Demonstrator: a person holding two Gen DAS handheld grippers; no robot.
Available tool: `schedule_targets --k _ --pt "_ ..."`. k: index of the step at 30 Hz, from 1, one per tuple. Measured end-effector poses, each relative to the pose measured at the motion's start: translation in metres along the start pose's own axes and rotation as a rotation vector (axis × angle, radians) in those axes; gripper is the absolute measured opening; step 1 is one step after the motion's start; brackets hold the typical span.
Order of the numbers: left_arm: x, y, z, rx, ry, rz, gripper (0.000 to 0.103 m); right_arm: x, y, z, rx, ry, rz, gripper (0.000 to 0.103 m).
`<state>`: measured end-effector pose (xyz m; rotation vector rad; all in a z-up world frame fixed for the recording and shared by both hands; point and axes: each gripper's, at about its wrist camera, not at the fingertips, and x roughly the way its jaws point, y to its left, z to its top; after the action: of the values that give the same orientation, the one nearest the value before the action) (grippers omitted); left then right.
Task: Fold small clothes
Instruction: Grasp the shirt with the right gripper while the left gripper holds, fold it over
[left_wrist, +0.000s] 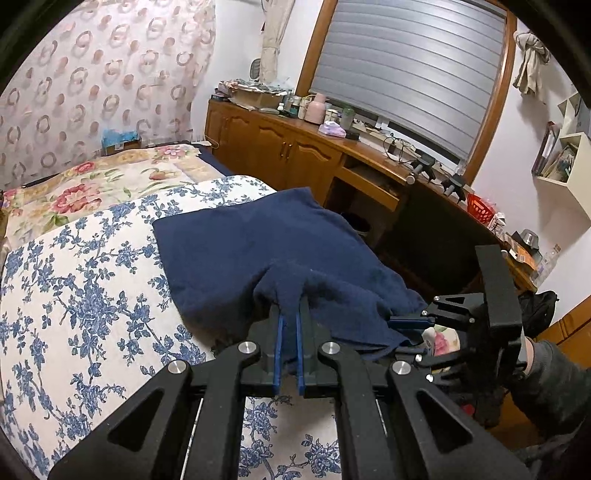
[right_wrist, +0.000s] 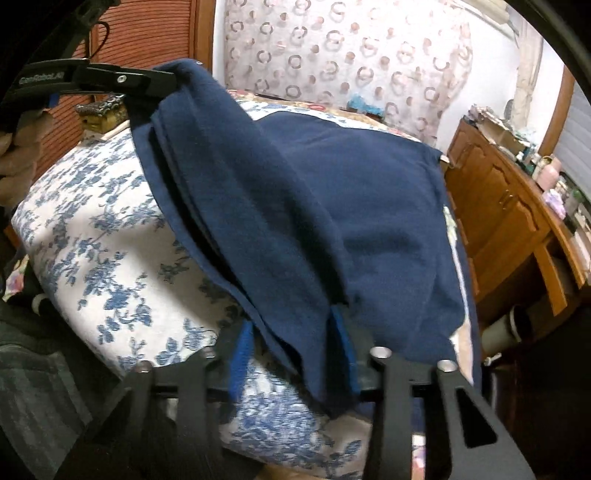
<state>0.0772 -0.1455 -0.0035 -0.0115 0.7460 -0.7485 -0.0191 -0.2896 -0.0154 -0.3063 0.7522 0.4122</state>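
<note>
You've got the navy garment (left_wrist: 258, 236) half lifted off the bed (left_wrist: 74, 295): far part lies flat on the blue-flowered quilt, near edge is up in the air. Your left tongs (left_wrist: 290, 314) are clenched tight on a bunched bit of that near edge. Your right tongs (right_wrist: 291, 332) sit with the blue pads (right_wrist: 341, 339) apart and cloth draped between them; the pads don't look like they're pressing, so I'd call that loose rather than a real grip.

If you're carrying the near edge over to fold, get the right side properly pinched first, keep both corners level, and lay it down square on the far edge.

Honestly can't tell what kind of garment it is, and the right corner is buried under folds. Right view is blurry too.
</note>
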Motion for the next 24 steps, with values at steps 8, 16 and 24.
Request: schedule_targets --k 8,16,24 --pt "-0.005 0.001 0.001 0.01 -0.007 0.032 0.006 -0.008 -0.003 0.008 0.033 -0.065 0.006 0.006" --pt "-0.004 0.026 0.025 0.021 -0.032 0.075 0.006 -0.029 -0.018 0.064 0.029 -0.225 -0.045 0.006" --pt "0.02 0.052 0.053 -0.003 -0.015 0.097 0.006 -0.001 -0.031 0.11 0.014 -0.252 -0.036 0.006"
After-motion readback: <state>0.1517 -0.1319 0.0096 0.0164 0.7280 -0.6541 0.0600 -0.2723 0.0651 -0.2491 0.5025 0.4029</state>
